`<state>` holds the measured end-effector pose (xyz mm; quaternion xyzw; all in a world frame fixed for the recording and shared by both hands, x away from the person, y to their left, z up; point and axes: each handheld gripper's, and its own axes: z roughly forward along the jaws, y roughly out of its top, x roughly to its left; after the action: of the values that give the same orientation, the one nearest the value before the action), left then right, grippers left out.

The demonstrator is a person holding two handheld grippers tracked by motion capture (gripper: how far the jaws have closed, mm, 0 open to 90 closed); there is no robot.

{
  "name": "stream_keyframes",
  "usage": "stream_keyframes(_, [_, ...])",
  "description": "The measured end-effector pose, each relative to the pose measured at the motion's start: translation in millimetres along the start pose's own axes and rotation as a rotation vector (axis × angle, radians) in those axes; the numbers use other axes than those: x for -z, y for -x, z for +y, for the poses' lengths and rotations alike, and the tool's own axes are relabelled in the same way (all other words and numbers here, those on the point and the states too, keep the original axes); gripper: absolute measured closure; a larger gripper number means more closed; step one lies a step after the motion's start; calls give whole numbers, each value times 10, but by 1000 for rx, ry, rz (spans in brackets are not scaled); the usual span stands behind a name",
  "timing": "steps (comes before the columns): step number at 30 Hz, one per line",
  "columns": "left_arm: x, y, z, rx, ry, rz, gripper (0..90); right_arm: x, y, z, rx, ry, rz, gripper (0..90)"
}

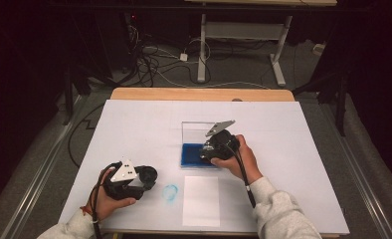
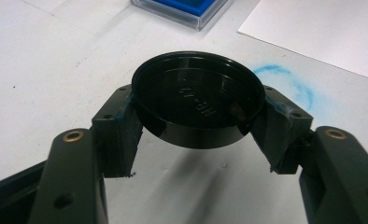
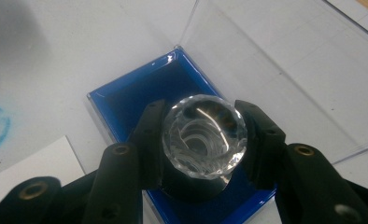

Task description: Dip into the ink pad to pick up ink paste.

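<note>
My left gripper (image 2: 198, 140) is clamped on a round black lid (image 2: 198, 100), held just above the white tabletop (image 1: 134, 129). Beside it lies a blue smudged ring (image 2: 285, 81) on the surface, and just past that a loose white sheet (image 1: 201, 200) near the front edge. My right gripper (image 3: 201, 135) grasps a faceted clear crystal on a black base (image 3: 203, 135), directly over the blue tray of a small case (image 3: 126, 100). The case's clear lid (image 3: 275, 60) stands open behind it, walling off the far side.

From the high view I see both hands well apart, the left hand (image 1: 109, 194) near the front left, the right hand (image 1: 241, 159) at the case in the middle. The right gripper view gives me the crystal's facets; the left gripper view gives raised lettering on the black lid, too small to read.

Bare white surface lies to the left, right and far side.
</note>
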<state>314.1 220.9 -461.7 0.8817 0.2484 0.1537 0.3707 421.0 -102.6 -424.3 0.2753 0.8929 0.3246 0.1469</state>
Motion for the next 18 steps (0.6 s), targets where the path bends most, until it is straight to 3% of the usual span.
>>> stream_keyframes(6, [-11,-8,-2,2,-5,-4,369,76,39,-46,-33,56,10,569])
stream_keyframes(18, [-8,-6,4,1,-4,-1,369,539,61,-57,-54,211,-5,569])
